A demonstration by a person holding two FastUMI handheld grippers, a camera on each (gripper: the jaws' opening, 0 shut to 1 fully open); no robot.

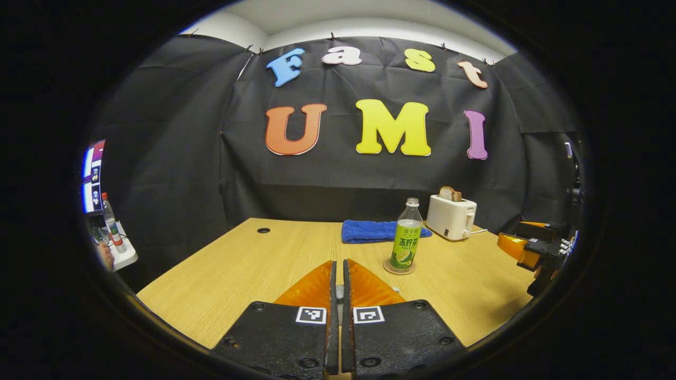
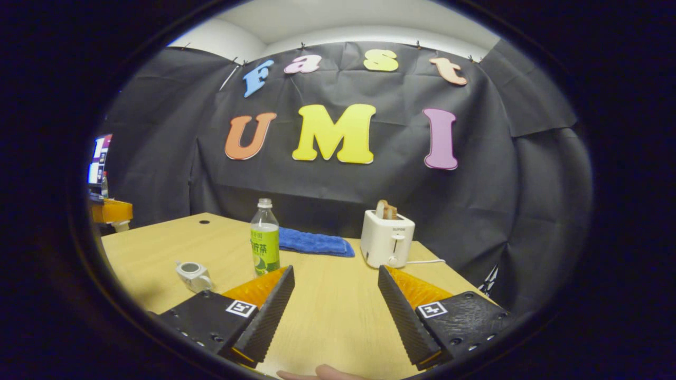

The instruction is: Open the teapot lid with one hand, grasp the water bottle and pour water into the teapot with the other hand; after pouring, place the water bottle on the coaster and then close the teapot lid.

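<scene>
Both claws held nothing, left claw (image 1: 338, 295) closed, right claw (image 2: 334, 301) wide, bottle (image 1: 406, 240) on its coaster (image 1: 398, 269); I judged only the teapot (image 2: 193, 274) lid remained.

A recording booth: black cloth walls (image 1: 174, 158) pinned up around a light wooden table (image 2: 338, 295), a lit monitor (image 1: 92, 174) at the frame's left edge.

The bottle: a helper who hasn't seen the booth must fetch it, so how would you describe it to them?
On the wooden table, look near the back edge, in front of the blue towel and left of the white toaster. The bottle stands upright there on a round coaster; it is clear plastic with a green label, the tallest thing on the table.
</scene>
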